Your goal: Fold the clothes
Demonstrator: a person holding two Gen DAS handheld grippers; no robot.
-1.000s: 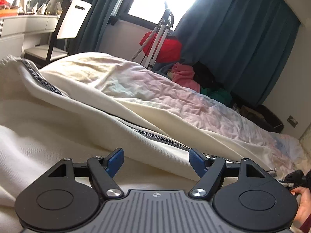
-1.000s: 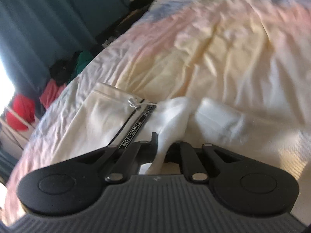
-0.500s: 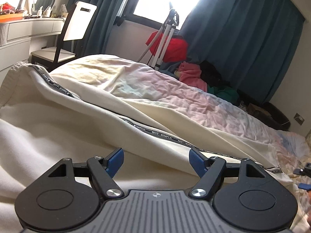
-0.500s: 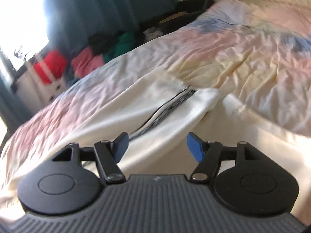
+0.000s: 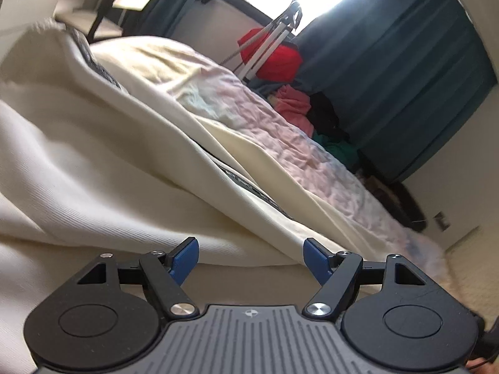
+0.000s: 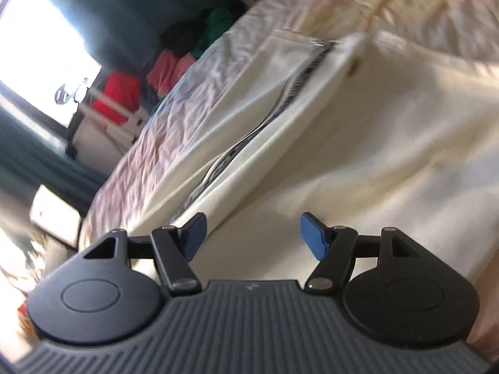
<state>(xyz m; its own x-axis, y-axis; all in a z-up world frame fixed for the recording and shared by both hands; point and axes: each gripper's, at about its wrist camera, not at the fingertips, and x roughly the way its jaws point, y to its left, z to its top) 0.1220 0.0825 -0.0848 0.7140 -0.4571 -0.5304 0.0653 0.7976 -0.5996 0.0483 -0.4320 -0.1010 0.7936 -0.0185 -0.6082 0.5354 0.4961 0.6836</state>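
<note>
Cream zip jacket (image 5: pixel 93 155) lies spread on the pastel bedsheet (image 5: pixel 312 162), its black zipper tape (image 6: pixel 230 155) running lengthwise from near to far. Only the right view shows its far hem corner. Left gripper (image 5: pixel 251 254) and right gripper (image 6: pixel 252 233) both gape wide, grasping nothing

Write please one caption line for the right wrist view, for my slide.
Open right gripper hovering low over a cream zip-up garment spread on a pastel bedsheet.
</note>
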